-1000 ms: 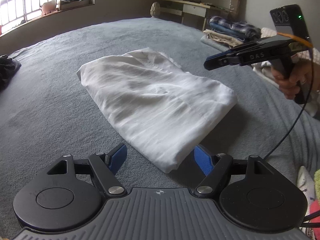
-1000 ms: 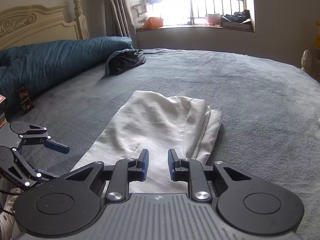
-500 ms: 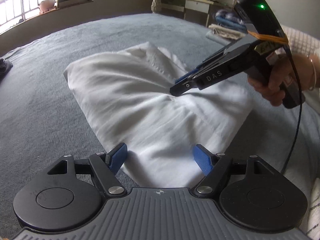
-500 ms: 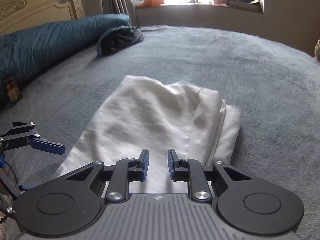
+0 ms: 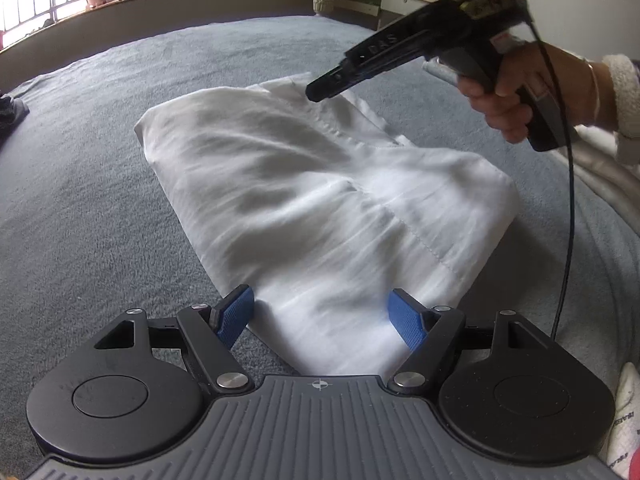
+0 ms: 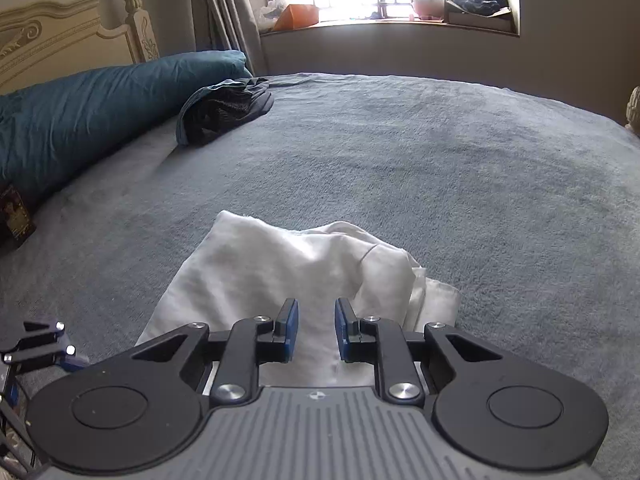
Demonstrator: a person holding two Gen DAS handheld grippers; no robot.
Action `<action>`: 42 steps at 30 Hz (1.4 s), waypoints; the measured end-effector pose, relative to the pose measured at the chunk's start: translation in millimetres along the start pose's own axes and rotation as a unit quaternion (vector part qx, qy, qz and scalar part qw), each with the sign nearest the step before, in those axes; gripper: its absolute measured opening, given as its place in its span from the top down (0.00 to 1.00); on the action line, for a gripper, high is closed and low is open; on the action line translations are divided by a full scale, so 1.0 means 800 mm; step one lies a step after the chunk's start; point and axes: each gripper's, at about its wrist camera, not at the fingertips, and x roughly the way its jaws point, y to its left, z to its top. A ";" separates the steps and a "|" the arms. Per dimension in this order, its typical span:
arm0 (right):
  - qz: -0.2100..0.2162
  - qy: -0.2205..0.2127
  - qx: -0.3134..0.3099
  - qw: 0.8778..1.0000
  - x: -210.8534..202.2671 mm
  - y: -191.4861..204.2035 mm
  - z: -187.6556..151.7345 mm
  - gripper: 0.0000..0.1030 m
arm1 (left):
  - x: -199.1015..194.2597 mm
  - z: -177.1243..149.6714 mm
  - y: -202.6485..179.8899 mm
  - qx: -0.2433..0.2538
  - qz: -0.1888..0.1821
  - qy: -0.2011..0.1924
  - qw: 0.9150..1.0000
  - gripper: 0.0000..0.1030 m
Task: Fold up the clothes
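A: Where do we see the white garment (image 5: 320,208)?
B: On the grey bed (image 5: 80,220), at our twelve o'clock.
A: And our claws?
B: The left gripper (image 5: 320,316) stands wide apart; the right gripper (image 6: 316,330) is narrowly apart, gripping nothing.

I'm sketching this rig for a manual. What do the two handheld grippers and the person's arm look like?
Each gripper, left gripper and right gripper, has a ribbed grey body, black round-ended linkages and blue-padded jaws. The right one is a black pistol-grip unit lettered DAS, with a black cable. The wrist has a thin bangle and a fluffy white sleeve.

Plain white garment (image 5: 304,200), grey-blue bedspread (image 6: 440,152), seemingly teal quilt (image 6: 80,112).
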 end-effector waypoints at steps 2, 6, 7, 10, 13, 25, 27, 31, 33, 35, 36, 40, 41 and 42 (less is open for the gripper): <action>-0.019 0.016 0.021 0.999 0.024 -0.019 -0.001 0.80 | 0.000 -0.002 -0.004 0.010 0.006 0.000 1.000 0.27; -0.034 0.022 0.076 0.996 0.049 -0.054 -0.004 0.81 | -0.001 0.001 0.000 0.001 0.002 0.006 1.000 0.27; -0.031 0.012 0.086 0.996 0.044 -0.059 -0.002 0.81 | -0.001 0.002 0.001 -0.002 0.000 0.007 1.000 0.27; -0.021 -0.017 0.098 0.995 0.028 -0.062 0.010 0.80 | 0.000 0.001 0.003 -0.001 0.000 0.008 1.000 0.27; 0.004 -0.035 0.093 0.995 0.022 -0.051 0.031 0.79 | -0.001 -0.001 0.000 0.002 0.003 0.009 1.000 0.27; 0.067 0.070 -0.026 0.995 0.134 0.076 0.055 0.79 | -0.005 -0.004 -0.006 -0.002 0.010 0.013 1.000 0.27; 0.062 0.078 -0.003 0.995 0.149 0.071 0.053 0.79 | -0.006 -0.003 -0.005 -0.008 0.010 0.014 1.000 0.27; 0.068 0.058 0.035 0.995 0.126 0.057 0.060 0.79 | -0.008 -0.003 -0.006 -0.013 0.010 0.017 1.000 0.27; 0.065 0.044 0.039 0.996 0.098 0.048 0.063 0.79 | -0.009 -0.001 -0.007 -0.016 0.010 0.020 1.000 0.27; 0.062 0.034 0.046 0.996 0.068 0.036 0.058 0.79 | -0.009 0.001 -0.006 -0.023 0.010 0.025 0.999 0.27; 0.062 0.030 0.053 0.996 0.051 0.027 0.053 0.79 | -0.009 0.002 -0.005 -0.029 0.010 0.032 0.999 0.27; 0.046 0.041 0.079 0.995 0.008 -0.002 0.025 0.78 | -0.005 0.012 -0.004 -0.049 0.014 0.055 0.997 0.27; 0.032 0.048 0.076 0.995 0.005 -0.006 0.016 0.78 | -0.004 0.014 -0.004 -0.054 0.016 0.060 0.997 0.27; 0.015 0.058 0.072 0.996 0.007 -0.008 0.009 0.78 | -0.003 0.016 -0.006 -0.055 0.021 0.065 0.996 0.27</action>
